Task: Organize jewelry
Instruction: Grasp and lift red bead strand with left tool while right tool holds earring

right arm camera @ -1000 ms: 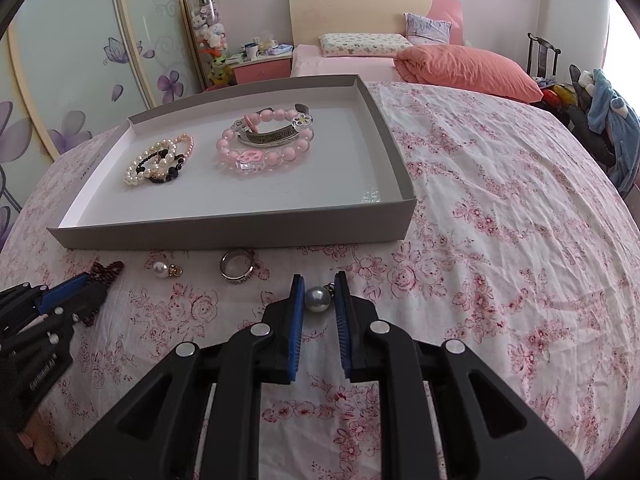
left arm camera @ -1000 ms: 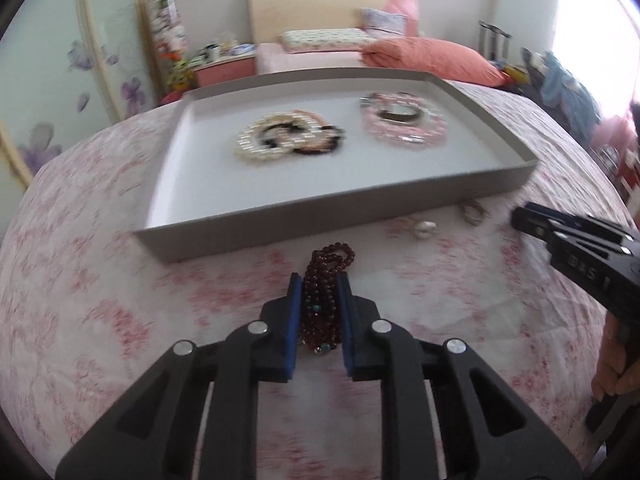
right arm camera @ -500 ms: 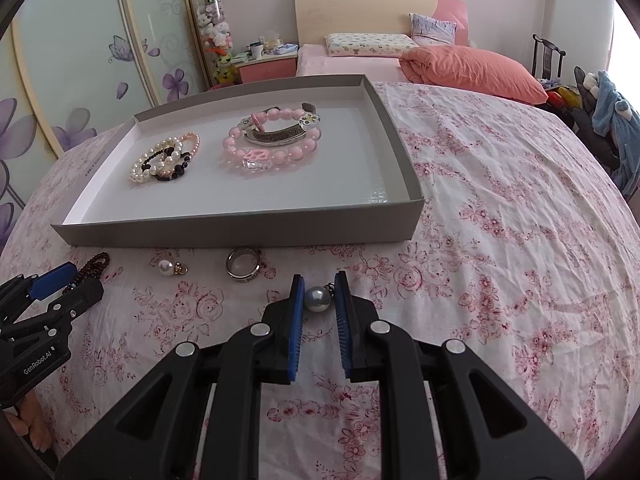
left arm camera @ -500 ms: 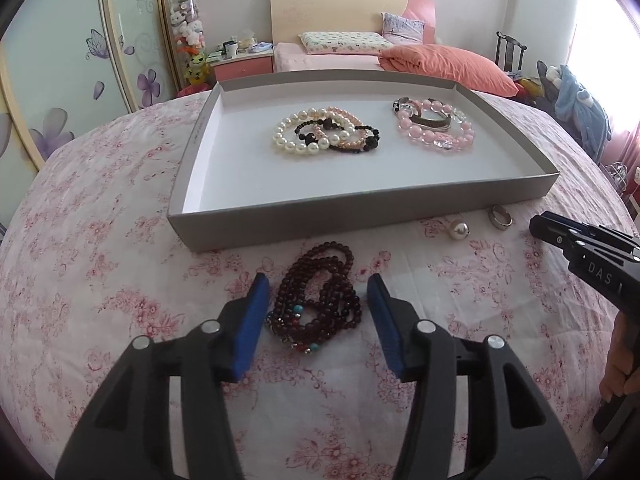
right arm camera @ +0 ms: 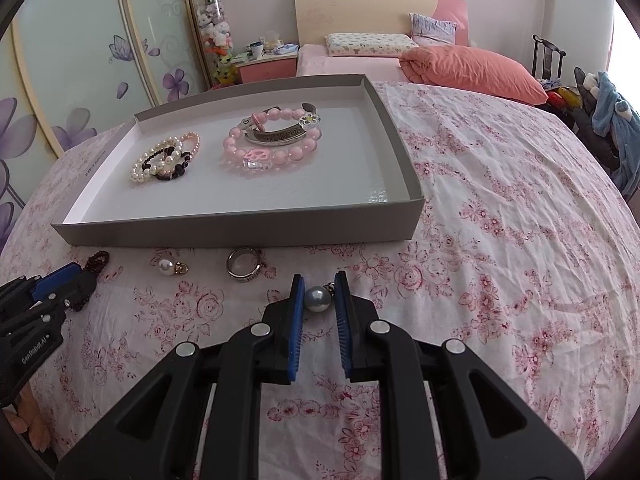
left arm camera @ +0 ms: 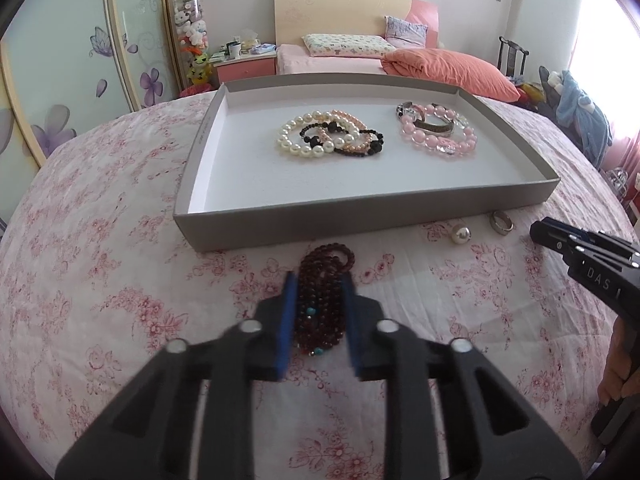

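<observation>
A dark red bead bracelet (left arm camera: 320,300) lies bunched on the floral bedspread in front of the grey tray (left arm camera: 360,216). My left gripper (left arm camera: 319,280) is closing on it, its blue pads pressing the beads from both sides. In the right wrist view my right gripper (right arm camera: 318,280) is shut on a grey pearl pendant (right arm camera: 318,299) just above the cloth. Between the grippers lie a white pearl pendant (right arm camera: 166,267) and a silver ring (right arm camera: 243,264). Inside the tray sit pearl and black bead bracelets (left arm camera: 320,138) and a pink bead bracelet with a metal bangle (left arm camera: 438,136).
The tray's low wall (right arm camera: 240,230) stands just beyond both grippers. My right gripper (left arm camera: 538,232) shows at the right edge of the left wrist view, with a hand behind it. Pillows and an orange quilt (right arm camera: 472,72) lie at the far end of the bed.
The left jaws spread wide around the dark red bracelet half a second ago and have come back together on it. The right gripper and its pearl have not moved.
</observation>
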`<state>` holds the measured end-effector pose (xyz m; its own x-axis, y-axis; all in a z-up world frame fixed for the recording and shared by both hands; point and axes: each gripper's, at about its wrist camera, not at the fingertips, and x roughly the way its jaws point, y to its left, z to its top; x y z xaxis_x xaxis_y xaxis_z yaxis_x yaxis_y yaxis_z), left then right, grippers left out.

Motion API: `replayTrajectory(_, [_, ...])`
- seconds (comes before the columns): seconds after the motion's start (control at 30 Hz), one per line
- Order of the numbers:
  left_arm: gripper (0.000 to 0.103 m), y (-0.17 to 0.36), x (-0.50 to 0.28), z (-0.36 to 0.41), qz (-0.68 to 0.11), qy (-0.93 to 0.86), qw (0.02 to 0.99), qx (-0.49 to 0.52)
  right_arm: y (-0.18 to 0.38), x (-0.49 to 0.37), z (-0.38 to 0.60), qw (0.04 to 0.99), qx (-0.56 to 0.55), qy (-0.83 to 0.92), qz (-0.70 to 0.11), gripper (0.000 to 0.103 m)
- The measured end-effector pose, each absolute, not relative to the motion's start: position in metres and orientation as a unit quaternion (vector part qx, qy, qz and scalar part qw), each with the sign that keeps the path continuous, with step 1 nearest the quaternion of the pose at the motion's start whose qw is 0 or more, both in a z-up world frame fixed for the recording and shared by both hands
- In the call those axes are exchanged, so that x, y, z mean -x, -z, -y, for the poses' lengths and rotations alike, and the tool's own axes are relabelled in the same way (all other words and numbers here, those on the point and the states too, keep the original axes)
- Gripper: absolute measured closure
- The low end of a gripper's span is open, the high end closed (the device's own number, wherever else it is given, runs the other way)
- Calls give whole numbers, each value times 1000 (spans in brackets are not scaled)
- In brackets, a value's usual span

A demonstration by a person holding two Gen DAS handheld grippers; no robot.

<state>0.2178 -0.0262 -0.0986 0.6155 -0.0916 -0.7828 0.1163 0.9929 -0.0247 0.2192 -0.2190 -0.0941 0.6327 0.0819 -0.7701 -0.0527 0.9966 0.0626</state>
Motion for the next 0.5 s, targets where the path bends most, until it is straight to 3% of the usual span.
replayTrajectory(0.13, [91, 98, -218, 21, -435, 58, 898, 3, 94, -217, 216, 903, -9, -39, -427, 87])
replayTrajectory(0.5, [91, 96, -206, 13, -445, 63, 893, 25, 93, -204, 211, 901, -12, -54, -431, 87])
